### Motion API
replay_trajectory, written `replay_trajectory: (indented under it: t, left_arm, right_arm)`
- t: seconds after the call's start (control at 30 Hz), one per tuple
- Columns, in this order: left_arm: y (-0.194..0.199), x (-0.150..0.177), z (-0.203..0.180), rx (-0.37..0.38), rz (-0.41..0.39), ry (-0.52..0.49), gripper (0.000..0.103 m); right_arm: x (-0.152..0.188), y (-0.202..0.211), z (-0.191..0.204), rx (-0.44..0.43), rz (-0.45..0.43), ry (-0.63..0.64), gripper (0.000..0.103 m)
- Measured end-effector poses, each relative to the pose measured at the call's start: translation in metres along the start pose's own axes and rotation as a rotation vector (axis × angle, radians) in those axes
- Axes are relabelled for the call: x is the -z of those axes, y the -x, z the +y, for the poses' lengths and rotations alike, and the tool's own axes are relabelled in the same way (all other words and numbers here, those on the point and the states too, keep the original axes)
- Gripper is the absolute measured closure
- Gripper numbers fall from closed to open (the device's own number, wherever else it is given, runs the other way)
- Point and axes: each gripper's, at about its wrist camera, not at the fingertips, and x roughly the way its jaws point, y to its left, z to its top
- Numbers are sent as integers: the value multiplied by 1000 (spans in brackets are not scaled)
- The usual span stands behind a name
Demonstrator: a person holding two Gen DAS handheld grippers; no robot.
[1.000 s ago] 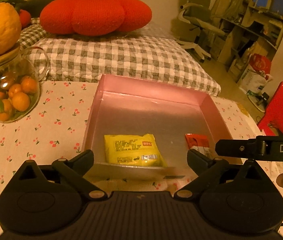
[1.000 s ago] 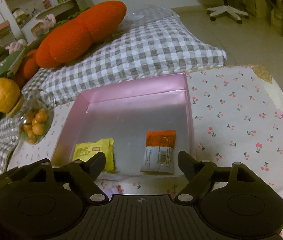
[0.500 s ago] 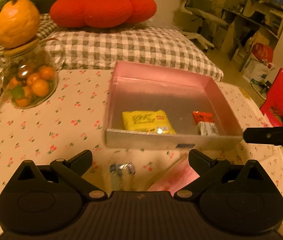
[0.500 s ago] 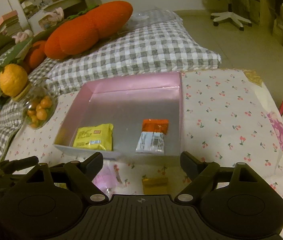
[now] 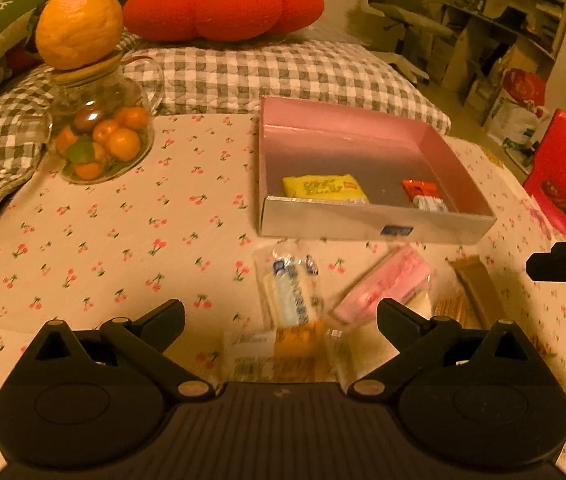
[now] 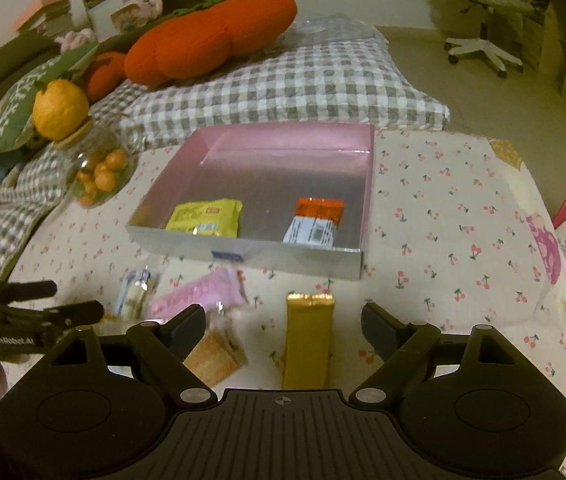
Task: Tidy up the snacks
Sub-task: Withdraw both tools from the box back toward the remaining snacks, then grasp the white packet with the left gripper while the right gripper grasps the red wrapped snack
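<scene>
Hovering over the loose snacks in front of the box (image 6: 243, 254), you have both tools empty: the right gripper (image 6: 283, 320) stands with its jaws wide apart and nothing between the pads, and the left gripper (image 5: 281, 318) is spread just as wide, also holding nothing. Two snacks already lie inside the box, the yellow packet (image 6: 207, 218) toward its left and the orange-and-white packet (image 6: 315, 222) toward its right.

The rest sit on the cherry-print cloth (image 6: 443, 216) just short of the box's near wall. For your right hand the gold bar (image 6: 309, 340) is the natural pick: it lies lengthwise between the fingers, apart from the others. Come down straight so the pads close across its narrow width, near the middle, and squeeze gently, since a thin wrapper probably slips or crumples.

For your left hand, the clear packet with blue print (image 5: 291, 292) and the pink packet (image 5: 383, 290) lie close together, with an orange packet (image 5: 279, 354) partly hidden under the gripper body. Take one at a time, probably the clear one, and keep the other finger off its neighbour.

Lift each clear of the near wall before moving in, and set it in the bare floor behind the two already there.
</scene>
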Motion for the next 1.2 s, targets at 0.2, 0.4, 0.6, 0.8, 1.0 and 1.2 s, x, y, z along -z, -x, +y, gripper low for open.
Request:
replay_trajectory:
  t: [0.2, 0.4, 0.6, 0.8, 1.0, 1.2]
  left_arm:
    - [9, 15, 1, 18, 17, -28, 1]
    - [13, 33, -5, 34, 36, -67, 1]
    - [13, 51, -20, 87, 73, -118, 1]
    - [10, 59, -38, 135, 101, -163, 2]
    - [10, 66, -50, 212, 137, -164, 2]
    - [12, 80, -63, 235, 173, -150, 4]
  right_arm:
    - [18, 5, 4, -7, 28, 35, 16]
    - [42, 4, 9, -7, 71, 97, 16]
    - [61, -4, 9, 17, 122, 133, 16]
    - [68, -9, 7, 29, 150, 148, 16]
    - [73, -15, 5, 34, 171, 159, 16]
    - [78, -20, 6, 33, 184, 169, 16]
